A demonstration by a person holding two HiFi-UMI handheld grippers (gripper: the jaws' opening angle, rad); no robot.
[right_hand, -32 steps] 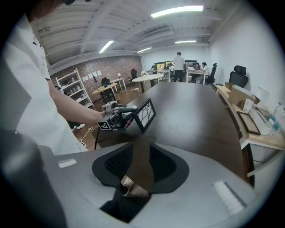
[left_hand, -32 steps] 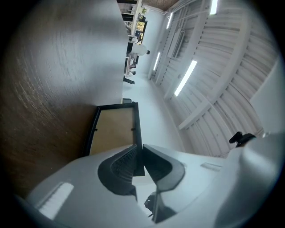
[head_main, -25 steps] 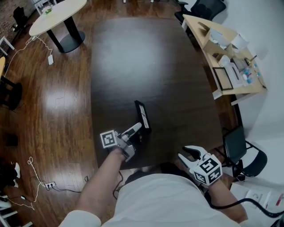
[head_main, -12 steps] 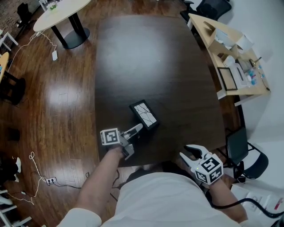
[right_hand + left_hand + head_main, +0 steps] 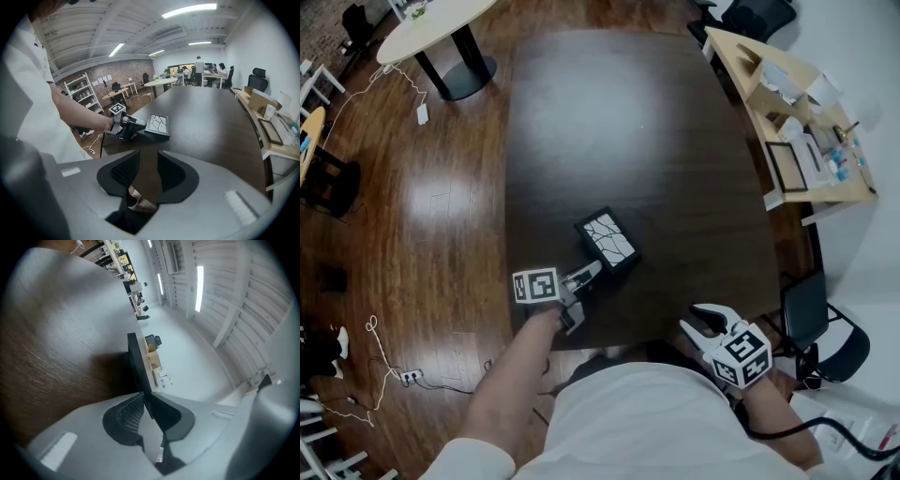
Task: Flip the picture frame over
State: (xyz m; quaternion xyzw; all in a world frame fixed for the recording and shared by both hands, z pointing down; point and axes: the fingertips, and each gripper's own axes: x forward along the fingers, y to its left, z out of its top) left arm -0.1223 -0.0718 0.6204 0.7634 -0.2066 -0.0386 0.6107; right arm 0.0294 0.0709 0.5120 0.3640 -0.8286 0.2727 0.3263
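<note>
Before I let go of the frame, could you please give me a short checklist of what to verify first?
1. Left gripper shut on the picture frame's edge: ok.
2. Frame's cracked-pattern picture side faces up: ok.
3. Frame lies fully flat on the table: cannot tell.
4. Frame sits inside the table's near edge: ok.
5. Right gripper open, empty and apart from the frame: ok.

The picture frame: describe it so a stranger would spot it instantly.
Find the big dark table. Toward the edge nearest the person, a small black-rimmed picture frame sits clamped in the left gripper. Its white face crossed by black crack-like lines marks it out.
</note>
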